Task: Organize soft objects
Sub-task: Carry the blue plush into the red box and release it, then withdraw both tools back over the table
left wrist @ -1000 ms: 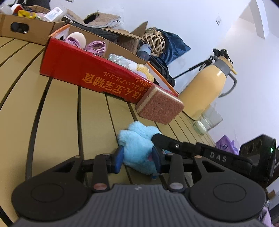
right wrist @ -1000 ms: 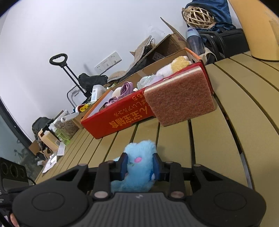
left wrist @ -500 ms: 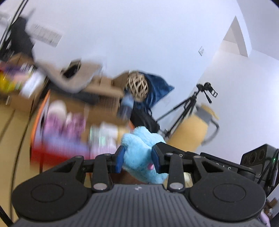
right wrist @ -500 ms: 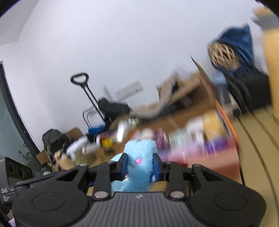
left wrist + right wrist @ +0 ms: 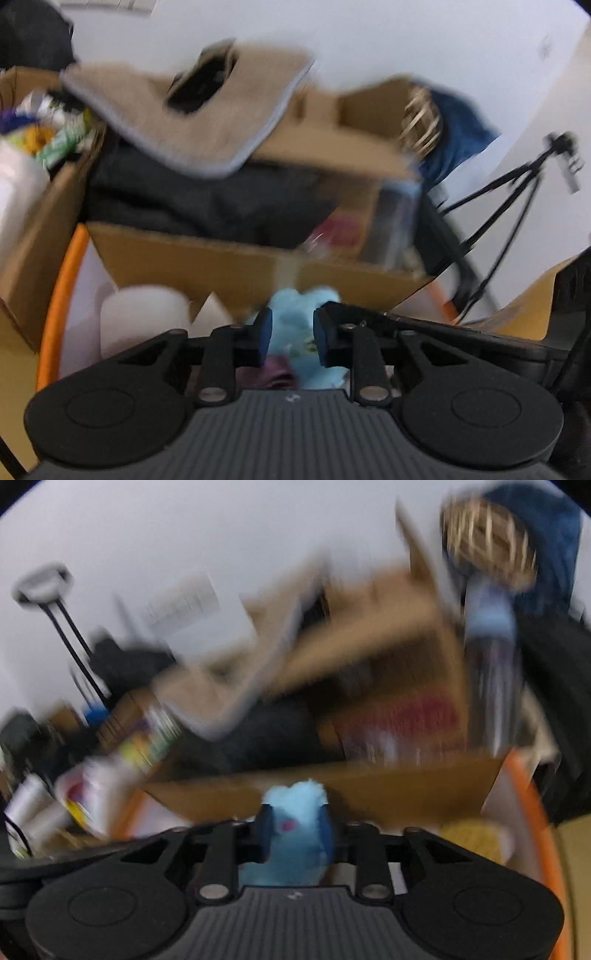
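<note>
Plush toy (image 5: 295,325), blue: our left gripper (image 5: 290,341) and right gripper (image 5: 295,832) both pinch it, fingers just closing tighter, above the orange-rimmed box (image 5: 55,302).

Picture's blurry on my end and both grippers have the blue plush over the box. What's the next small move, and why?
Probably ease it down into the orange-rimmed box, then let go. Both the left gripper and right gripper, jaws just closing, pinch the blue plush, and it hangs above the box's contents near the white roll.
</note>
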Demonstrator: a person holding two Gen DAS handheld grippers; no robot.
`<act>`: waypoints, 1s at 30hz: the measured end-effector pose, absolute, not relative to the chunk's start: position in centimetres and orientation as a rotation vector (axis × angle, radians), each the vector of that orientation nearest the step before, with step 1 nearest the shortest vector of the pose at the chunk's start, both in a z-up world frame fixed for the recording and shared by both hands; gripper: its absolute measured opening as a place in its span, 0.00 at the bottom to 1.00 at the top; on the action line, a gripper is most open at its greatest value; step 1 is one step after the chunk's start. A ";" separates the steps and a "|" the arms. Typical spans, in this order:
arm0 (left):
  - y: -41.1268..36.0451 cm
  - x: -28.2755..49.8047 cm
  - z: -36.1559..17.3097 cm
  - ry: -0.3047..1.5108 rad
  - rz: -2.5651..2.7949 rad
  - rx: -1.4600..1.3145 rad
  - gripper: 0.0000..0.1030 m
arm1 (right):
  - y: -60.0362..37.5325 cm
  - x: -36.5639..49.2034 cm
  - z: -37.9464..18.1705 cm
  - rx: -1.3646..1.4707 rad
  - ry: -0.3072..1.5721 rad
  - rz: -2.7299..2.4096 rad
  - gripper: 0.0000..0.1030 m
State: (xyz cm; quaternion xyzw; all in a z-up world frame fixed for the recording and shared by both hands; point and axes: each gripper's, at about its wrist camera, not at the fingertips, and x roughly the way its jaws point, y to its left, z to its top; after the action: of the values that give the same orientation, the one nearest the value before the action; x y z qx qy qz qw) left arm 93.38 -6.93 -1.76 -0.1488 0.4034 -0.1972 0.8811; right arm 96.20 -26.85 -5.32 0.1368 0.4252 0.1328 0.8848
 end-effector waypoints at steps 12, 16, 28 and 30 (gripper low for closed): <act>-5.5 86.8 5.9 0.706 -0.408 -0.216 0.30 | -28.9 89.2 2.7 0.212 0.776 0.334 0.20; -4.2 79.8 9.7 0.618 -0.365 -0.133 0.41 | -30.7 82.4 9.2 0.146 0.685 0.347 0.21; -1.3 53.0 12.5 0.292 -0.349 -0.074 0.77 | -35.1 57.6 12.2 0.042 0.421 0.389 0.54; -1.6 48.6 10.3 0.263 -0.351 -0.108 0.83 | -35.1 53.3 9.8 0.015 0.377 0.373 0.59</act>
State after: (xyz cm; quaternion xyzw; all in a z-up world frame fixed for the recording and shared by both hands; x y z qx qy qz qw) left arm 48.64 -1.58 10.26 -0.0537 0.1304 -0.1739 0.9746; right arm 53.33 -35.08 9.78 0.0072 0.1861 0.1843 0.9651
